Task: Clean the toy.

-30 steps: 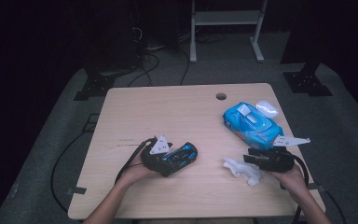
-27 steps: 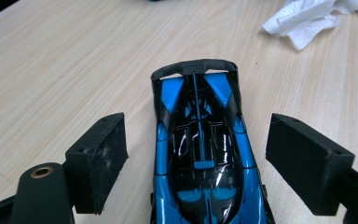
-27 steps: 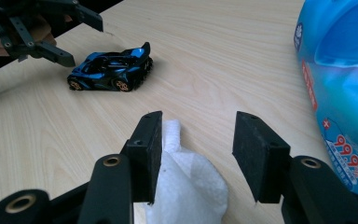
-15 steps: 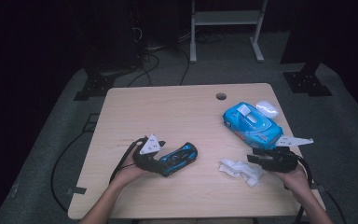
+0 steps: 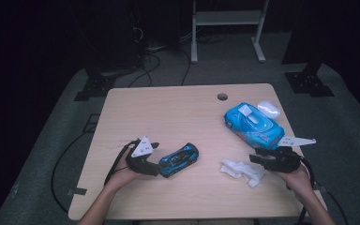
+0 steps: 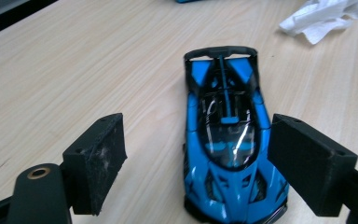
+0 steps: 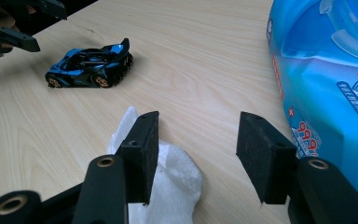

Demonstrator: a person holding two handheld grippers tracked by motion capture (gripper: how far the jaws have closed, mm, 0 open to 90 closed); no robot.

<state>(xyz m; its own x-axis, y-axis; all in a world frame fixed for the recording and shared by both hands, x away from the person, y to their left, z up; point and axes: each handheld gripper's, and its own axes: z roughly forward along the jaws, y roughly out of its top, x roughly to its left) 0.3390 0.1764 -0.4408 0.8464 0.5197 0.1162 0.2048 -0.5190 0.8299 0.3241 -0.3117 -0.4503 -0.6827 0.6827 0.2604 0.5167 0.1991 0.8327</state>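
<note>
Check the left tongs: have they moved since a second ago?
Yes. The left tongs slid left, away from the table's cable hole; the toy car sits just beyond them.

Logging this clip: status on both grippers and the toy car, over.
Left gripper open, straddling blue toy car, no clamp. Right gripper open over crumpled tissue, nothing held. Wipes pack right of it, clear of car.

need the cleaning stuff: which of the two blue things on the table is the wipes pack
The big light-blue wipes pack at the table's far right, with a flip lid. The other, the small blue-and-black toy car, stands by the left gripper.
</note>
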